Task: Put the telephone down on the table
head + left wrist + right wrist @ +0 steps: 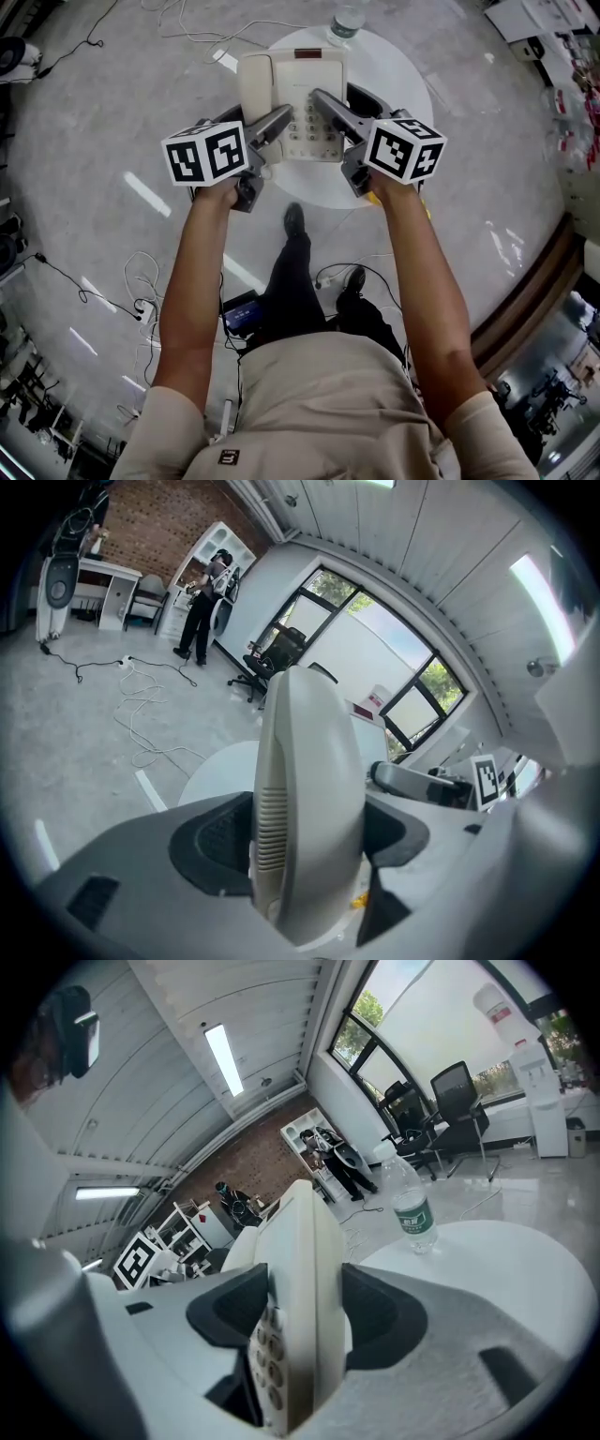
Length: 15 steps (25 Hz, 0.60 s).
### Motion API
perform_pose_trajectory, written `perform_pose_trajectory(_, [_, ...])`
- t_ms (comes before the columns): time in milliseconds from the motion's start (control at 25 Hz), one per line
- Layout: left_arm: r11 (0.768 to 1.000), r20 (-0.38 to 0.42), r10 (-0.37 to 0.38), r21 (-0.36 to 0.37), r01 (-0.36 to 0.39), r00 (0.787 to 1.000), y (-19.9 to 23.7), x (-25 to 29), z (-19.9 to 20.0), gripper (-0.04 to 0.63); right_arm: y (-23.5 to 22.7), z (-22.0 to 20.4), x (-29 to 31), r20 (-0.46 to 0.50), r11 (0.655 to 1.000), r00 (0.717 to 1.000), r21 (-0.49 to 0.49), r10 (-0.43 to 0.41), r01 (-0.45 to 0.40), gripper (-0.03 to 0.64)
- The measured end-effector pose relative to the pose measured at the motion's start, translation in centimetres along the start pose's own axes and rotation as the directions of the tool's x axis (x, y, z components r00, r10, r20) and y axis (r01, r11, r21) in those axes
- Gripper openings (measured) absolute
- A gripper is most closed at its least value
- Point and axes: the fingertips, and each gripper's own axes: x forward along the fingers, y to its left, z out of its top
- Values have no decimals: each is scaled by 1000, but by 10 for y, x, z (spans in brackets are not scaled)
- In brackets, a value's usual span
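Pale floor (pixel 84 131) is spreading under the whole scene, and cables (pixel 141 272) are trailing across it. A round white worktop (pixel 403 84) is standing in front of the person (pixel 309 403), who is reaching both arms out over its near edge.

The cream telephone (pixel 295 94) is lying flat over the middle of the worktop, handset (pixel 255 89) on its left and keypad (pixel 307 127) to the right. Whether its base is touching the surface cannot be told.

The left tool (pixel 274 124) is clamping the telephone's left edge. In the left gripper view the handset side (pixel 309 799) is filling the gap between the two dark pads.

The right tool (pixel 330 105) is clamping the right edge. In the right gripper view the keypad side (pixel 300 1288) is sitting between its pads, with the buttons facing left.

A clear bottle (pixel 348 23) with a green label is standing upright at the worktop's far rim (pixel 411 1206), well apart from the telephone.
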Motion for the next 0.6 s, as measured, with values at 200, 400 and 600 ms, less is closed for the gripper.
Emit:
perform_pose_trajectory(200, [999,-41,1,-47,-3,999,19,21,-17,322,-23,-20,15,-31,999,999,38,-15,16,229])
perform_pose_trajectory(400, [996,-75,14,-82,-20,997,37,35,-32,322,-40,-40,28,-65,997,998,69,-19,24,229])
perform_pose_trajectory(600, [992,-101,29,-117,-41,994,50,52,-41,322,-60,-52,38,-88,994,996,102,-24,33,229])
